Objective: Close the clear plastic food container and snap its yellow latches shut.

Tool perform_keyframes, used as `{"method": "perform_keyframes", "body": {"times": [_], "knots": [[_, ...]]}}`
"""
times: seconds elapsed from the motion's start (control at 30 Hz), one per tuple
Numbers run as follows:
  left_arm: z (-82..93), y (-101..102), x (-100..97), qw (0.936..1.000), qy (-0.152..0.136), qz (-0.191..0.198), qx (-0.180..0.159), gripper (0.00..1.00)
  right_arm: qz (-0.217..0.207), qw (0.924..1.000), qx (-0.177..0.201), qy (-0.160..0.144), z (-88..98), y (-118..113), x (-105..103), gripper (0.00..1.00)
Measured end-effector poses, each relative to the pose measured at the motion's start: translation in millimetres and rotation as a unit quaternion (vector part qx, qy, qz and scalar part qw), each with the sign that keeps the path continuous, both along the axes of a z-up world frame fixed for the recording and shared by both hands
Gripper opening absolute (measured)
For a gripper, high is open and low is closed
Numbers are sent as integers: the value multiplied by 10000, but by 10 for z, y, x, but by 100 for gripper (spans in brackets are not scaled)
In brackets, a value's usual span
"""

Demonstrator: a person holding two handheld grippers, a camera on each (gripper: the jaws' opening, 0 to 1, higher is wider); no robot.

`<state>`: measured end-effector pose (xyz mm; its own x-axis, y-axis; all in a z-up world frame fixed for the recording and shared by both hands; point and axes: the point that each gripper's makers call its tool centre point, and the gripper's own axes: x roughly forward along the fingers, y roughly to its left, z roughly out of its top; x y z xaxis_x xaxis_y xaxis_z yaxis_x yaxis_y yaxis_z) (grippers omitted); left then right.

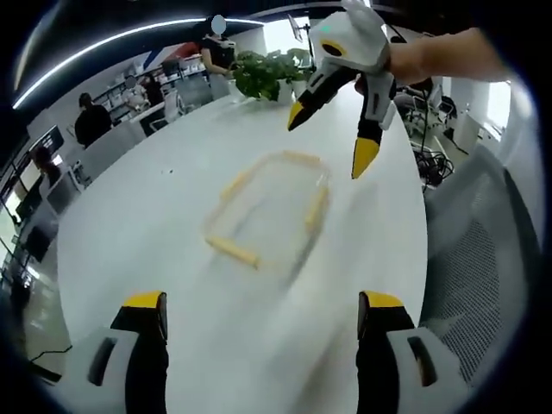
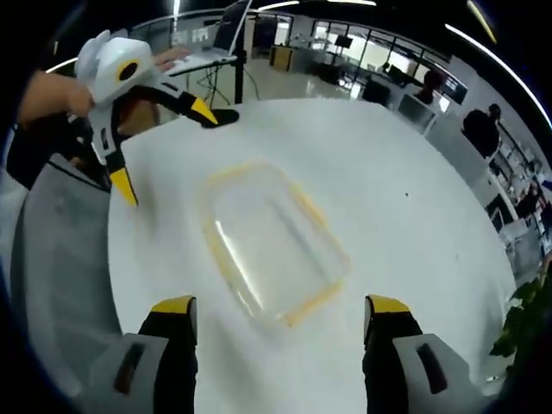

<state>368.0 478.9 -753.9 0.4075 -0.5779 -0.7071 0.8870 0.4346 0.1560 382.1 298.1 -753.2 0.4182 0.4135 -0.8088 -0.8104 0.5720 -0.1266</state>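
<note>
Clear container (image 2: 274, 243) w/ yellow latches (image 2: 307, 210) lies flat on white table (image 2: 414, 198), lid on it, mid-view betw. both grippers, touched by neither. In right gripper view long axis runs 11→5 o'clock; in left gripper view, blurred, 1→7. Left gripper (image 2: 166, 153) hovers at 10 o'clock in right gripper view, jaws spread wide. Right gripper (image 1: 332, 142) at 1 o'clock in left gripper view, jaws spread too. Left gripper view adds potted plant (image 1: 269, 71), seated people (image 1: 90, 118), mesh chair (image 1: 483, 259); right gripper view adds laptop (image 2: 217, 43) at 12.

No readable text, labels, brands, numbers or signs in either view
</note>
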Motion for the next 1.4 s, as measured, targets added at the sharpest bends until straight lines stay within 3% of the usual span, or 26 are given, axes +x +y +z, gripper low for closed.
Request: {"method": "perform_keyframes", "body": {"times": [0.63, 1.4], "knots": [[10, 232, -236, 9989, 22, 328, -325, 93, -424, 9982, 385, -193, 16, -139, -156, 79], [-15, 201, -514, 9939, -55, 657, -882, 94, -851, 9871, 1188, -651, 72, -155, -603, 81]]}}
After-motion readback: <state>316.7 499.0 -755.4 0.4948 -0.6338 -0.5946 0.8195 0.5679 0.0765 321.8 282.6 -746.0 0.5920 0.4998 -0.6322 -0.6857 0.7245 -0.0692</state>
